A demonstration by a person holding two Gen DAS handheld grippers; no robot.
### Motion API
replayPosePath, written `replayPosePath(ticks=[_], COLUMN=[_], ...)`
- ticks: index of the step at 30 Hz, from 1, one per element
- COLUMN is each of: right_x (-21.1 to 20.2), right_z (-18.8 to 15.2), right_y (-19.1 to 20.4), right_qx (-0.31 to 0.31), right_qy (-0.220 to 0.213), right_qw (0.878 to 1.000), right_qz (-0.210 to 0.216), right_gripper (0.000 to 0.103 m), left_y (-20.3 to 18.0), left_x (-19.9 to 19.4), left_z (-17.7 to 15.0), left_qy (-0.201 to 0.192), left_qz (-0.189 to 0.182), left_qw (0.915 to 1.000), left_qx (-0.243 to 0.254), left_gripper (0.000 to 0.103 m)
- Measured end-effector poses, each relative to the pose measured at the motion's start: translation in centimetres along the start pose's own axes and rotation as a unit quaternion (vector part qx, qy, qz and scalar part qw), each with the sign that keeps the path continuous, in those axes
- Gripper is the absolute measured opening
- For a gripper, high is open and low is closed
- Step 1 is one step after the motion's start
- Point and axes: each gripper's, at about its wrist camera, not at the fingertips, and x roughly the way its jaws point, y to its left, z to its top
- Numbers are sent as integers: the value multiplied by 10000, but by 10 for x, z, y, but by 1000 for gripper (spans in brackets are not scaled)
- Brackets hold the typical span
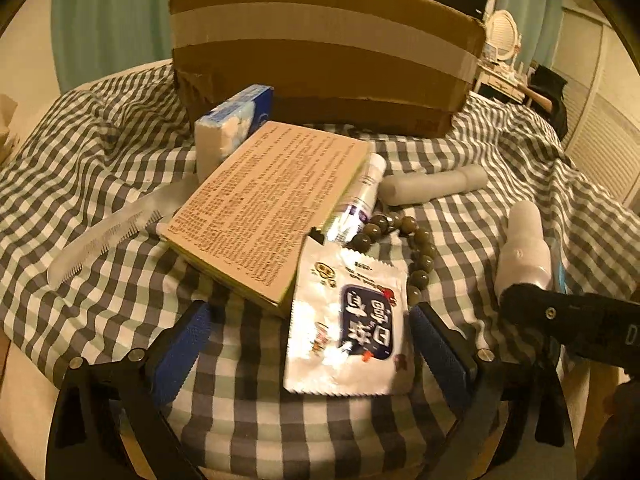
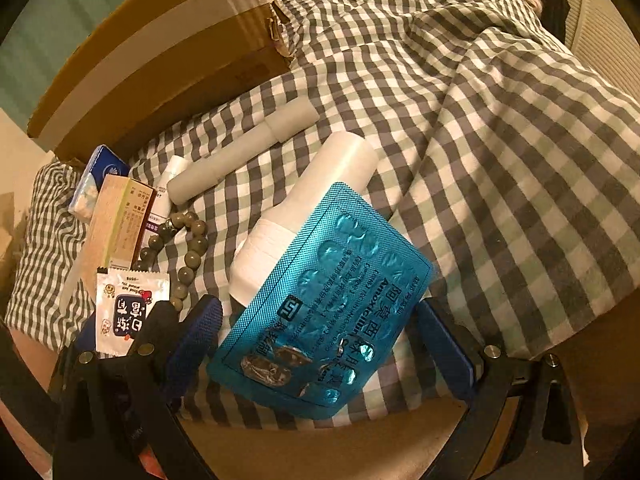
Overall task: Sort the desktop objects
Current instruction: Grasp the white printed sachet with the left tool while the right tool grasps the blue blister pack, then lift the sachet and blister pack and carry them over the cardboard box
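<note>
- Nearest, the left gripper (image 1: 310, 344) is spread wide around the white sachet (image 1: 348, 320), whose upper corner lies over the book (image 1: 268, 204).
- Right gripper (image 2: 320, 344), also spread, straddles the blue blister pack (image 2: 324, 300), right of the book.
- Bead bracelet (image 1: 404, 248) lies just right of the book.

Box (image 1: 320, 56) sits far; booklet (image 1: 268, 204) leans on the tissue pack (image 1: 232, 124) before it, comb (image 1: 104, 236) left, sachet (image 1: 348, 320) near, beads (image 1: 416, 248) right, blister pack (image 2: 324, 312) on bottle (image 2: 320, 196).
</note>
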Motion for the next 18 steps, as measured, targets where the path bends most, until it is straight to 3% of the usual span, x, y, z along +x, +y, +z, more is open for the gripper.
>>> replayPosePath(ticks=[4,10,13,17,18], right_x=[-3,-12,-19,-29,-29], right_z=[-2,-4,-5,-2,-4], right_y=[-1,0,3,5,5], right_qx=[-5,-94,-208,-366,-357], right_qy=[-14,-94,-152,-190,-198], right_qw=[10000,9999,9997,9991,9991], right_qz=[23,23,11,-60,-62], right_gripper=[81,71,60,52,50], left_y=[-7,-11,-10,-7,-6], left_x=[-4,-1,-3,-8,-9], left_z=[2,2,2,2,2], left_qy=[-9,102,89,45,23], left_qz=[-45,-231,-336,-413,-419], left_qw=[9998,9989,9985,9980,9981], left_qx=[174,388,430,466,453], left_gripper=[95,58,38,31,25])
